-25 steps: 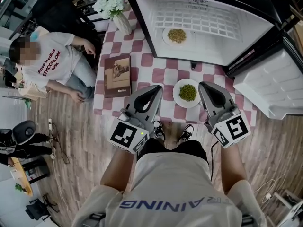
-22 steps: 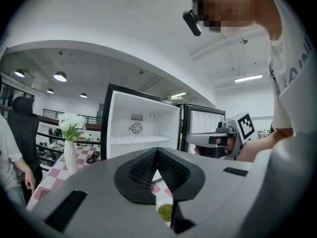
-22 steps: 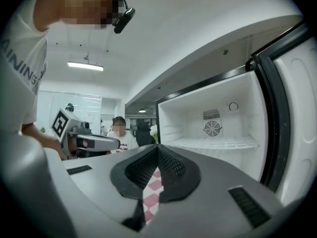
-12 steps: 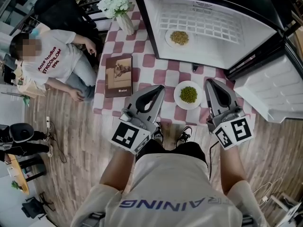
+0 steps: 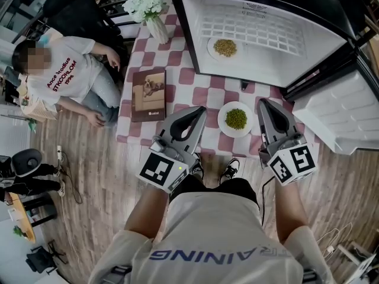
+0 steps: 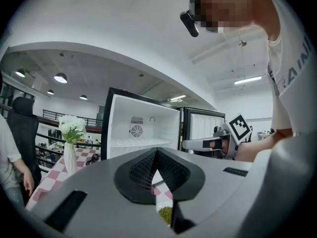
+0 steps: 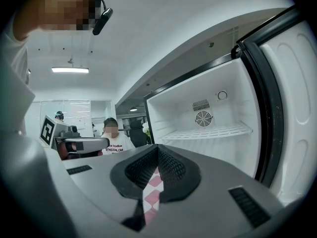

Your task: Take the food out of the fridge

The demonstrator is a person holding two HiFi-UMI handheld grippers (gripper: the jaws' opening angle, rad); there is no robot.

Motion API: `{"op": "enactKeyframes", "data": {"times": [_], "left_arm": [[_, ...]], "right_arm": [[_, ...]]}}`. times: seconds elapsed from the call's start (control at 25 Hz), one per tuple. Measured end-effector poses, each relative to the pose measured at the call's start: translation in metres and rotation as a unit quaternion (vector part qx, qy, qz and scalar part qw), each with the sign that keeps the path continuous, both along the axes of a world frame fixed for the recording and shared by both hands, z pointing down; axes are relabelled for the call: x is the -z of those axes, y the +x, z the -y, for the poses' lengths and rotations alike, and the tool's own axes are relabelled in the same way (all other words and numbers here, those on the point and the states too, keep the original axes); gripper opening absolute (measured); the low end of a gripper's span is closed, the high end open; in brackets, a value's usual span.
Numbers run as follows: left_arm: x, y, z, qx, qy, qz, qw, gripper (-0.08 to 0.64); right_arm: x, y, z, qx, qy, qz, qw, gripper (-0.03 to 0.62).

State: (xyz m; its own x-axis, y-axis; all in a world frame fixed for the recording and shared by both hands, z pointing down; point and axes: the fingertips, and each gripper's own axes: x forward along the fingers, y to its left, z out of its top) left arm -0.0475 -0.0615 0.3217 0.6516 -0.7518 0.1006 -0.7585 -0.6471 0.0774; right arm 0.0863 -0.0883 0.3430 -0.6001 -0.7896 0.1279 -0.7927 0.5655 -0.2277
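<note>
The fridge (image 5: 269,64) stands open on the checked table (image 5: 182,76). Inside it lies a white plate of brownish food (image 5: 224,47). A second white plate, with green peas (image 5: 235,119), sits on the table in front of the fridge. My left gripper (image 5: 200,110) is shut and empty just left of the pea plate; my right gripper (image 5: 264,104) is shut and empty just right of it. In the left gripper view the shut left gripper (image 6: 156,151) shows a strip of peas (image 6: 165,214) below its tips. In the right gripper view the right gripper (image 7: 158,148) points toward the fridge's wire shelf (image 7: 210,132).
The fridge door (image 5: 337,114) hangs open at the right. A brown book (image 5: 147,94) lies on the table's left part, and a vase of white flowers (image 5: 148,7) stands behind it. A person in a white shirt (image 5: 65,76) sits left of the table.
The head view has shifted slightly. Both grippers stay shut on either side of the pea plate; nothing was taken or let go.
</note>
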Motion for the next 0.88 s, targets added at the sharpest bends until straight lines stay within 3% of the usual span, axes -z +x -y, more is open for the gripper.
{"op": "enactKeyframes", "data": {"times": [0.2,0.44,0.68,0.88], "left_arm": [[-0.001,-0.005,0.002,0.006,0.000,-0.001,1.0000,0.005],[-0.003,-0.011,0.002,0.013,-0.002,-0.004,0.9999,0.004],[-0.013,-0.029,0.005,0.036,-0.011,-0.005,0.9993,0.005],[-0.025,-0.047,0.006,0.056,-0.023,-0.008,0.9981,0.005]], "right_arm": [[-0.011,-0.002,0.004,-0.003,-0.032,0.006,0.999,0.020],[-0.049,-0.004,0.031,-0.016,-0.149,0.087,0.985,0.023],[-0.088,-0.020,0.071,-0.036,-0.255,0.179,0.950,0.098],[-0.122,-0.032,0.102,-0.067,-0.320,0.258,0.909,0.128]]}}
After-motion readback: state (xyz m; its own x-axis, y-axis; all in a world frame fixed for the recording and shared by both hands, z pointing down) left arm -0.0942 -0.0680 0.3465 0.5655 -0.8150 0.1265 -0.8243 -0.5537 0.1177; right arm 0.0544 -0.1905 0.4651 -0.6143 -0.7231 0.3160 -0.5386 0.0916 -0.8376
